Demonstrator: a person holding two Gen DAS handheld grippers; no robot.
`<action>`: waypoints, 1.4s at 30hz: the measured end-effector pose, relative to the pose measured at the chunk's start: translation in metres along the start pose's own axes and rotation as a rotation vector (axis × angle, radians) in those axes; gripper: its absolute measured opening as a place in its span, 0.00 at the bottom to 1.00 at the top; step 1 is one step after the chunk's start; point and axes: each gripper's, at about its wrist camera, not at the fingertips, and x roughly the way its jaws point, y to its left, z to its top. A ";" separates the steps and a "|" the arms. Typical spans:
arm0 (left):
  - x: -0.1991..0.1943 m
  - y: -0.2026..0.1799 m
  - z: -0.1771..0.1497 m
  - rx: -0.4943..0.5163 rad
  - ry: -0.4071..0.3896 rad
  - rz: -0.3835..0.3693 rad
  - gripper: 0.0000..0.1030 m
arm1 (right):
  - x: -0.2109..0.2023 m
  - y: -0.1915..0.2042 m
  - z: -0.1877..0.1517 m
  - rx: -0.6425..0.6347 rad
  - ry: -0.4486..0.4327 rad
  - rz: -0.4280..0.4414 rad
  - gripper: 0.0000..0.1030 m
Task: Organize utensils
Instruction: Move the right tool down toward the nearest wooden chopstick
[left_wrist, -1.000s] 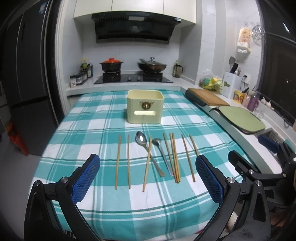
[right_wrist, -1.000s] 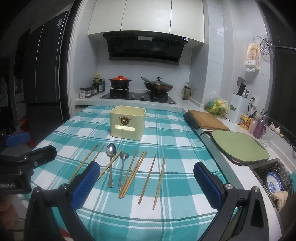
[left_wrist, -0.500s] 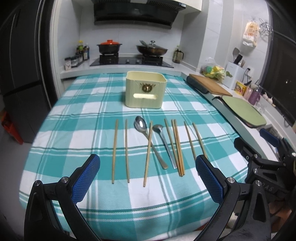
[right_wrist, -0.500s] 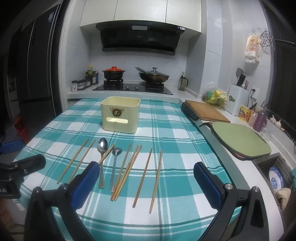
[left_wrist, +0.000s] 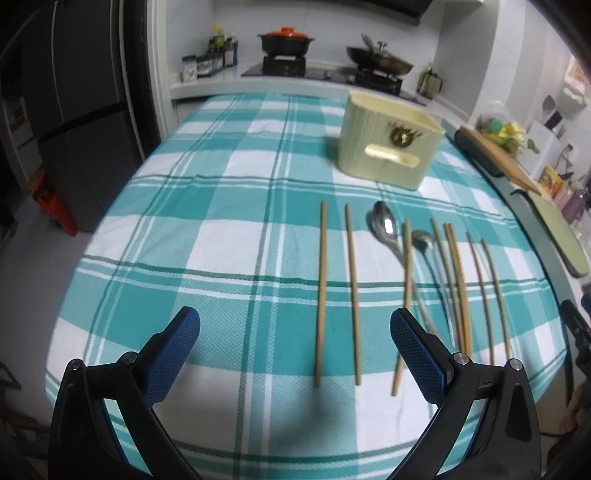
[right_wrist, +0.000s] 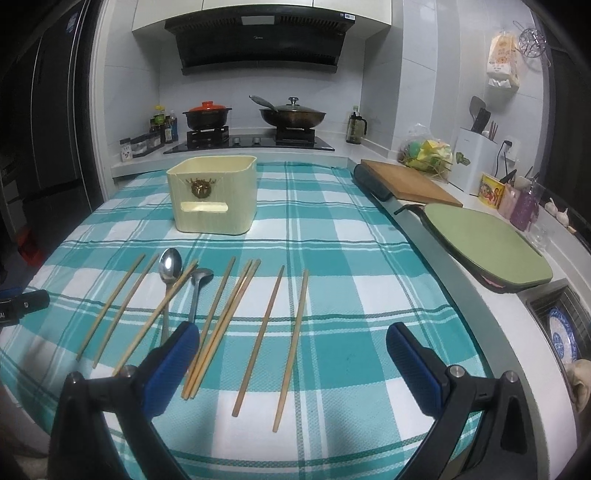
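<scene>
Left gripper (left_wrist: 294, 326) swung leftward, wide open, empty, now ahead of the outer chopsticks (left_wrist: 320, 291). Right gripper (right_wrist: 291, 341) likewise spread, empty; nothing lifted yet toward holder (right_wrist: 212, 194).

Pretty clearly someone's home kitchen. There's a gas stove (right_wrist: 251, 142) at the back with a red-lidded clay pot (right_wrist: 207, 115) and a lidded wok (right_wrist: 293, 114) on it, and a black range hood (right_wrist: 258, 42) under white cabinets (right_wrist: 258, 7) above. Sauce bottles (right_wrist: 162, 127) sit next to the stove, a dark fridge (left_wrist: 85, 110) stands off to the left, and the side counter has a wooden cutting board (right_wrist: 410, 182), a knife holder (right_wrist: 476, 162) and a sink with a blue plate (right_wrist: 563, 334) in it. The table (right_wrist: 332, 240) has a teal checked cloth, very lived-in.
</scene>
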 end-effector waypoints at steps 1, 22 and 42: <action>0.006 0.001 0.002 -0.003 0.013 -0.005 1.00 | 0.007 -0.002 0.001 0.001 0.010 0.005 1.00; 0.127 -0.012 0.041 0.131 0.126 0.051 0.99 | 0.147 -0.012 -0.016 -0.005 0.300 0.070 0.66; 0.140 -0.008 0.038 0.143 0.055 0.003 1.00 | 0.160 -0.015 -0.021 -0.002 0.261 0.076 0.70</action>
